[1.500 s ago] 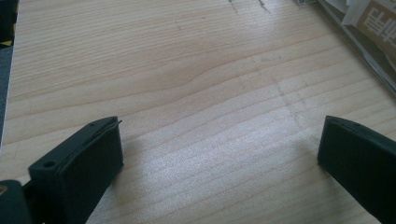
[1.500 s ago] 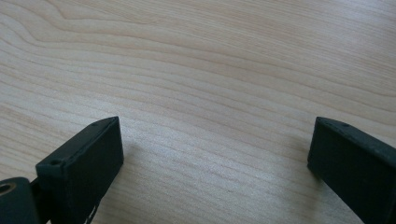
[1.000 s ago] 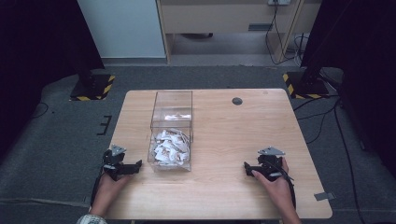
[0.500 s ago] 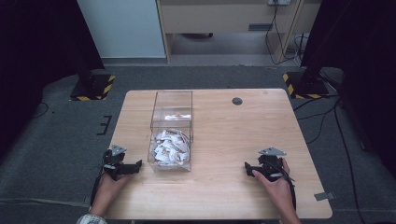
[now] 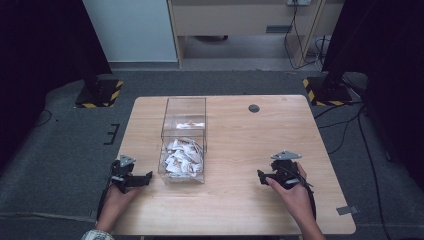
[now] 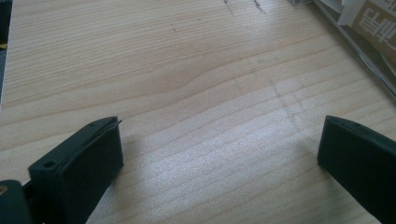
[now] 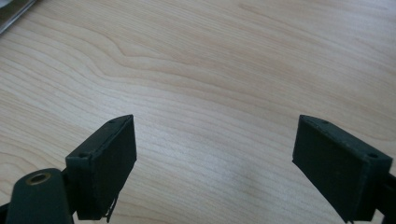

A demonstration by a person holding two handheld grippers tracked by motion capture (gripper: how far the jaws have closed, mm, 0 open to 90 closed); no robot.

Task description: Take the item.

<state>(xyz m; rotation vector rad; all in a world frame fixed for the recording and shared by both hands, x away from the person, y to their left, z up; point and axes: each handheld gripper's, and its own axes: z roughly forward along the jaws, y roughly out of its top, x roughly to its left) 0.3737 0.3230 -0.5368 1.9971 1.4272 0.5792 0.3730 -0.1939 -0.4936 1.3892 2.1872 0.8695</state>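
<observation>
Clear plastic forms the box [image 5: 183, 140], which stands on the wooden table [image 5: 240, 145] left of centre, its long axis running from the person's edge toward the far edge, with white paper packets [image 5: 182, 157] heaped in its near end. The left gripper [image 5: 145, 176] rests just left of the box's near corner, jaws wide apart and holding nothing. The right gripper [image 5: 261, 175] sits well apart to the right, jaws likewise spread over bare wood.
</observation>
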